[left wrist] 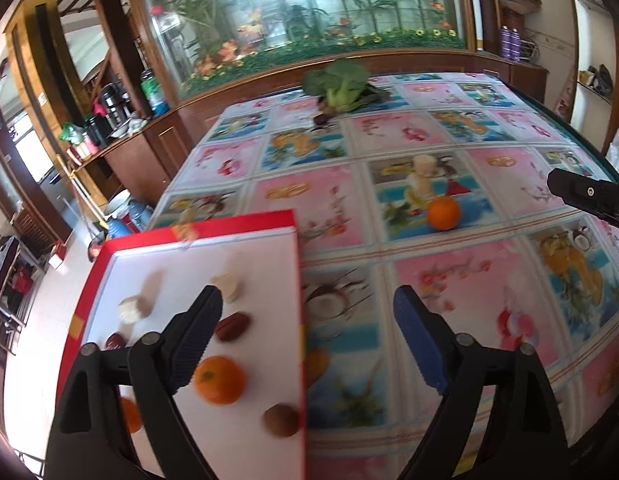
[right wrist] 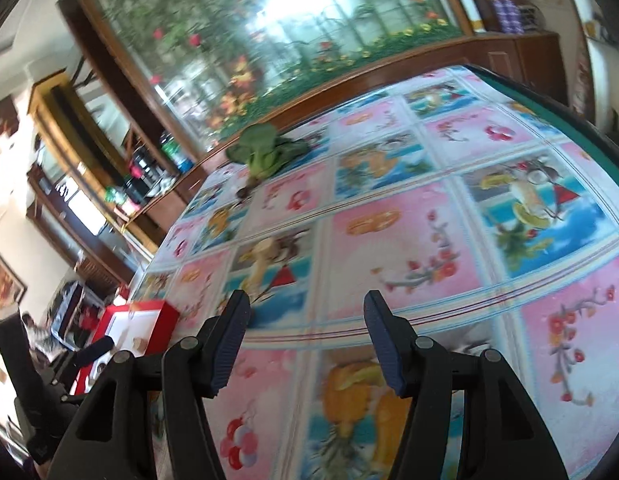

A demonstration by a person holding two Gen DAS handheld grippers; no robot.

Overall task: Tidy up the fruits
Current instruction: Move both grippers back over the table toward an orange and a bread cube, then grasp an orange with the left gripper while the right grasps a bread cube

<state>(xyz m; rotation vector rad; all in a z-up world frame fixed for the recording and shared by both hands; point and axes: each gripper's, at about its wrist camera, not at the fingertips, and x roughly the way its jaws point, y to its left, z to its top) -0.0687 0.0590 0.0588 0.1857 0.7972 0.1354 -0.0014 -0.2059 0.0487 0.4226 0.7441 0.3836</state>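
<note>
Layout as I see it through the left wrist view: the box (left wrist: 197, 264) sits at the table's (left wrist: 449, 184) near-left corner, its left side overhanging the table edge. Inside it lie an orange (left wrist: 220, 380) near the front, a round fruit (left wrist: 281, 421) to its right against the box wall, a date (left wrist: 233, 327) just behind the orange, and two pale pieces (left wrist: 229, 286) further back. A second orange (left wrist: 443, 213) lies on the table, well apart to the right of the box. The leafy vegetable (left wrist: 341, 84) lies at the far edge, behind everything. Through the right wrist view, I find the box (right wrist: 149, 316) at far left and the vegetable (right wrist: 265, 152) beyond.
</note>
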